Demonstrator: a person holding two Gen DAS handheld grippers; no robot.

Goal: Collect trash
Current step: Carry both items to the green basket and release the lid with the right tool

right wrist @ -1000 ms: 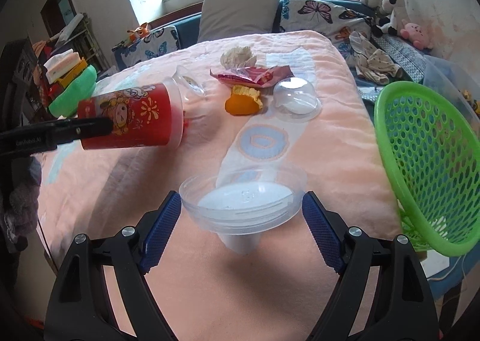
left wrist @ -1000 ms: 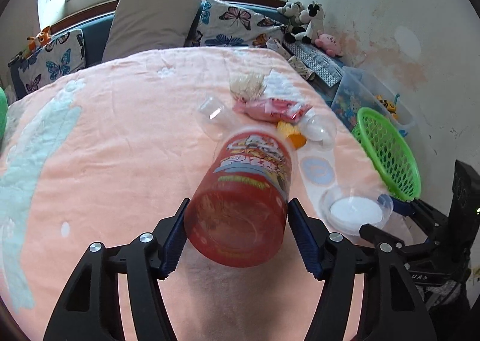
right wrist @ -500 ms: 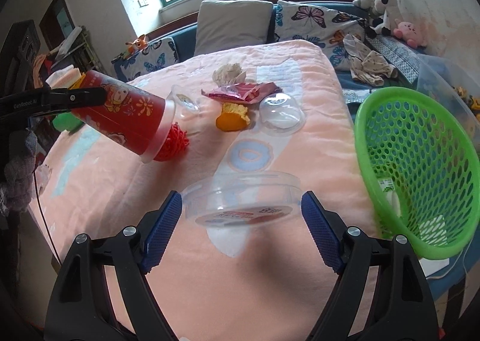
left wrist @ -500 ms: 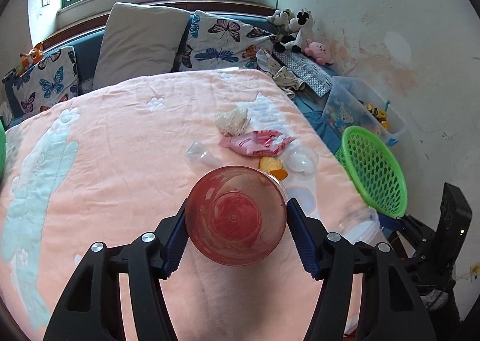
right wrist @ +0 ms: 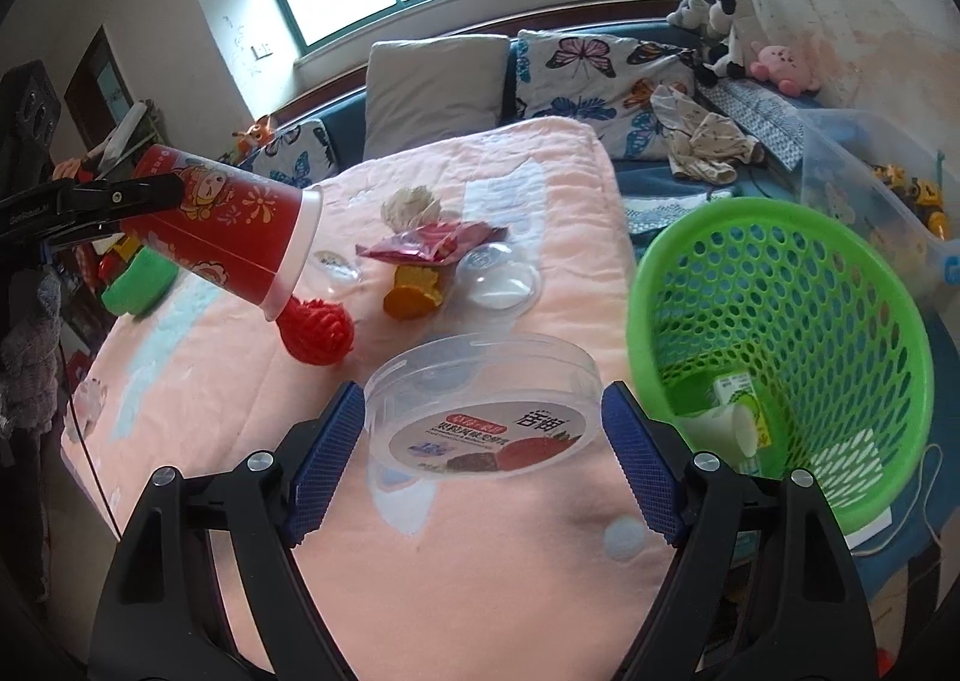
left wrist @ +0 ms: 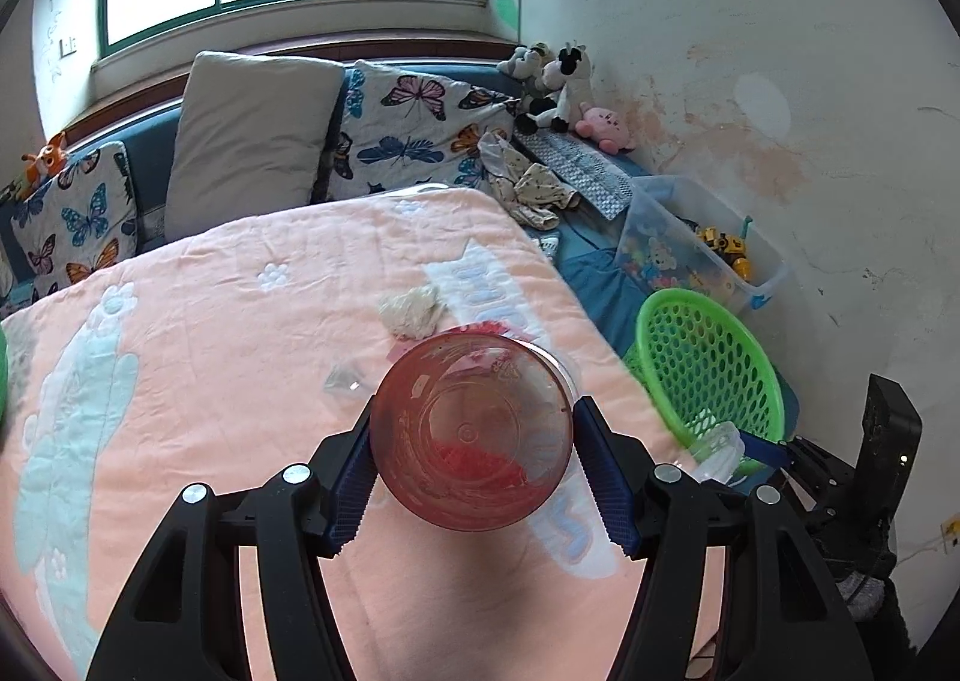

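Red printed cup [left wrist: 471, 432] sits gripped across its body in the left gripper [left wrist: 474, 462], base toward the lens, mouth tipped down over the pink blanket [left wrist: 198, 321]. It looks like thin plastic: light, crushable, best held at the stiffer base. Cartoon figures and flowers print the wall; no readable text.

Clear round lid [right wrist: 483, 408] spans the right gripper [right wrist: 483, 438], pads on opposite rim edges, jaws wide. It looks light, slick and springy. Its label carries Chinese characters, too small to read.

Green basket [right wrist: 780, 345] stands at three o'clock of the lid, a carton and small cup inside. At twelve o'clock, a red mesh ball [right wrist: 318, 333] and wrappers.
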